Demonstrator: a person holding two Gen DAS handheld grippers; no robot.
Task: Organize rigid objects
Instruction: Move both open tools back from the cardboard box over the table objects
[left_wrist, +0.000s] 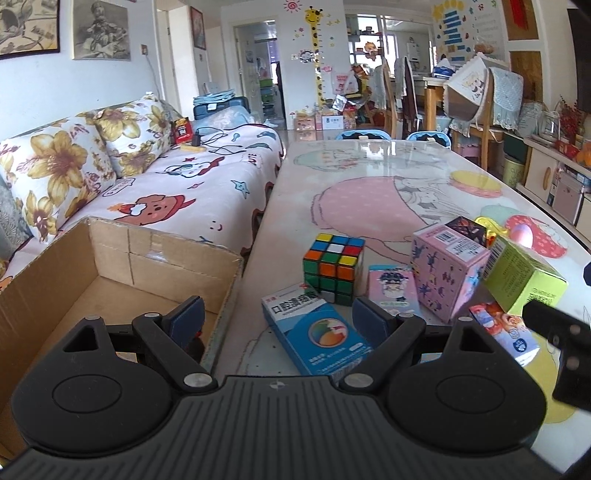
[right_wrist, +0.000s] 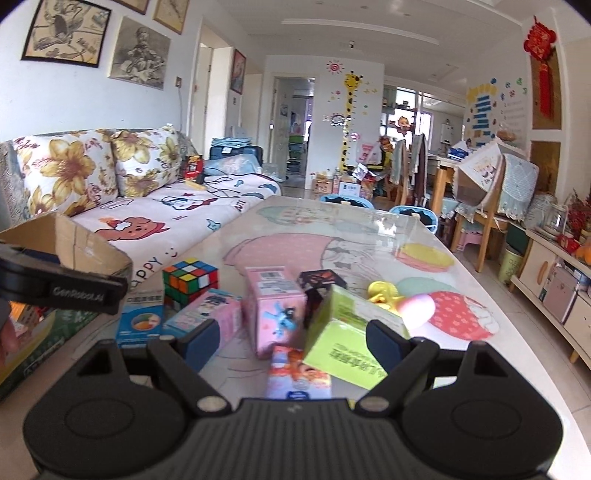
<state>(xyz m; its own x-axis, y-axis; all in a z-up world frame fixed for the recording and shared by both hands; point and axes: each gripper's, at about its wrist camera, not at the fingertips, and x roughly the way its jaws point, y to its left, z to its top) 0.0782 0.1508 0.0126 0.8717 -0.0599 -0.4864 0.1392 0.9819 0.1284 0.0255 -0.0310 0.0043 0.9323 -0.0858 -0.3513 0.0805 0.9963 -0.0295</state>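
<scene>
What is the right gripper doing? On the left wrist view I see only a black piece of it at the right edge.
Observer: The right gripper has its jaws wide open with nothing clamped. The green box lies just ahead, between them.
Operator: What is half hidden behind the pink box?
Observer: A yellow toy, lying on the table to the right of the dark box.
</scene>
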